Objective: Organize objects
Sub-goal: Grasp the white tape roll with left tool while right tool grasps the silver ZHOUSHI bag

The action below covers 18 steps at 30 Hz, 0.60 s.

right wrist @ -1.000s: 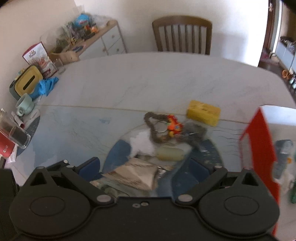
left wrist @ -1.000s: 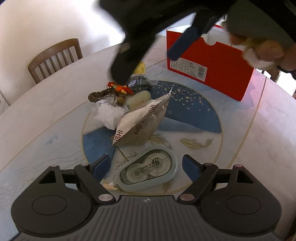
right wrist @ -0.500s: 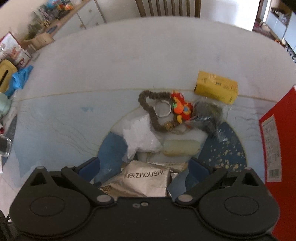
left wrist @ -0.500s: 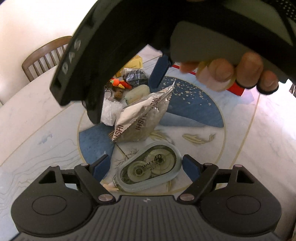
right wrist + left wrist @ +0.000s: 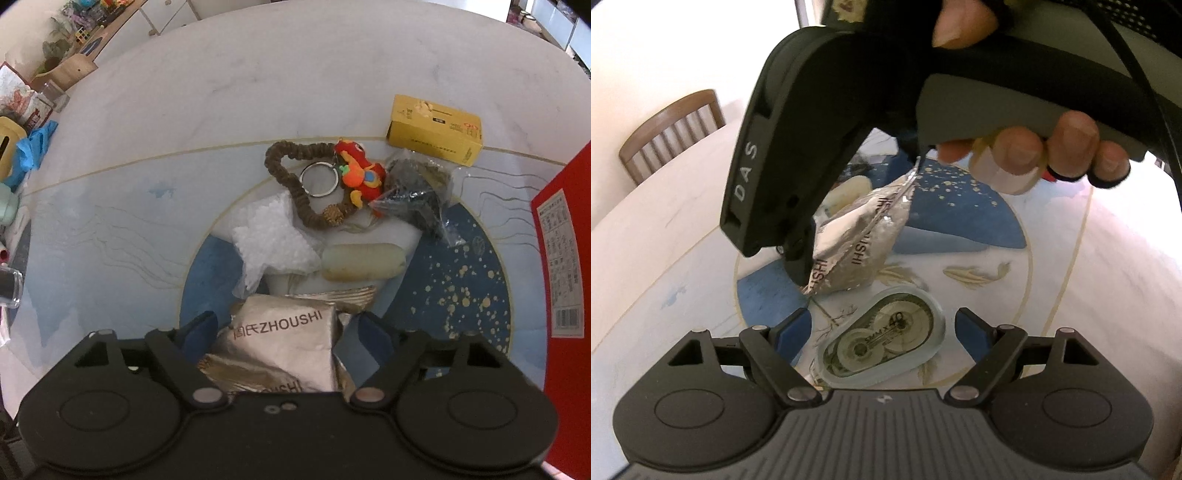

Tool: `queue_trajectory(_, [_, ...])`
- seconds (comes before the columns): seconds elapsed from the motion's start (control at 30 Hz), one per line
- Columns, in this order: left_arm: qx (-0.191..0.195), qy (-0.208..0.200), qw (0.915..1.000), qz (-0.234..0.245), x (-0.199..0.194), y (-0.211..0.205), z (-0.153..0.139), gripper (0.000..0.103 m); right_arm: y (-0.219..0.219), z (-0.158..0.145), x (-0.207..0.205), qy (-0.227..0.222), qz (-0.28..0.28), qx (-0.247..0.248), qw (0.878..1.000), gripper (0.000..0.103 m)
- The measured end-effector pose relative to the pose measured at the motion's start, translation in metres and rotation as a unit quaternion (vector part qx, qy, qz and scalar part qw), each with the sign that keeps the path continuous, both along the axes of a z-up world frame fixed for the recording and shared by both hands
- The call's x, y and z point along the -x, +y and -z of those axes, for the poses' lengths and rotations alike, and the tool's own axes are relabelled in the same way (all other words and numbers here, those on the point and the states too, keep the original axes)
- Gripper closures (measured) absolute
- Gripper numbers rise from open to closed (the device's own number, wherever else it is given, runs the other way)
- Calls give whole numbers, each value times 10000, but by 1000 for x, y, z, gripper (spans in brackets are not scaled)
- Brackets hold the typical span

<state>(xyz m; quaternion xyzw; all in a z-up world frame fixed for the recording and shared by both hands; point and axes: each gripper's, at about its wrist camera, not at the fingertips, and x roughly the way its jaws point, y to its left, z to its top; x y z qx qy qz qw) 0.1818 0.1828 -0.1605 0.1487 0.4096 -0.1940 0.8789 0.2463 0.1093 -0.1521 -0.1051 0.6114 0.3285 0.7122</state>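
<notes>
Right gripper (image 5: 284,332): has come down over the silver foil packet (image 5: 284,343); jaws closing, packet between them, pads not yet pressing.
Left gripper (image 5: 882,332): unchanged, released, straddling the correction tape (image 5: 882,347).
Meaning: packet pickup imminent, likely bound for red box (image 5: 565,258).

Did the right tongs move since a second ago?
Yes. The right tongs came down toward the table: the yellow box looks bigger, and the silver packet now sits between the closing jaws.
</notes>
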Motion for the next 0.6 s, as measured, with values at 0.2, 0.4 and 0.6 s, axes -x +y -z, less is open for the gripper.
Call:
queue_trajectory(0.2, [-98,30,9999,120,-4,-1,1,18,-11,1,2,67,10,-101,9999,31])
queue_trajectory(0.4, [-183,8,9996,225,0,-4,2,18,-22,-1,6,65,-26,-206,9998,39])
queue_trajectory(0.6, [-269,-95,9995,138,5,-7,0,26,-35,-4,5,33,-20,-268,9996,44])
